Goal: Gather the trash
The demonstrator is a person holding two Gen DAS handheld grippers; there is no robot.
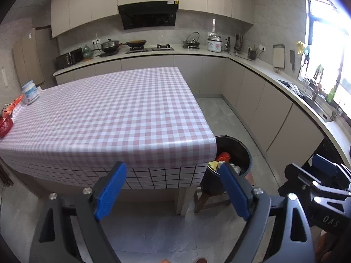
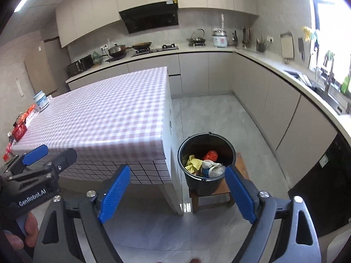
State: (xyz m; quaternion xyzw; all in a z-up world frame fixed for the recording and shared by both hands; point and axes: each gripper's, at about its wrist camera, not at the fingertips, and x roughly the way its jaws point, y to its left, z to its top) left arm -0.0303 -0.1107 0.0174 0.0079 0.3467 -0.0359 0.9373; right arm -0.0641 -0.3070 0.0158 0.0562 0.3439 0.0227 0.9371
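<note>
A black bucket (image 2: 204,186) stands on a small wooden stool (image 2: 242,164) beside the table corner. It holds yellow wrappers (image 2: 194,163), a red bag (image 2: 211,155), crumpled white paper and a blue can. My right gripper (image 2: 177,195) hangs open above the floor, short of the bucket, with nothing between its blue pads. My left gripper (image 1: 173,188) is open and empty too, in front of the table's near edge. In the left wrist view the bucket (image 1: 245,153) is partly hidden by the tablecloth and a finger. The checked table (image 1: 109,109) is bare across its middle.
A white tub (image 1: 29,92) and red packets (image 1: 5,125) sit at the table's far left edge. Grey cabinets and a counter run along the back and right walls. A black appliance (image 2: 324,186) stands at the right. Tiled floor (image 2: 208,114) lies between table and cabinets.
</note>
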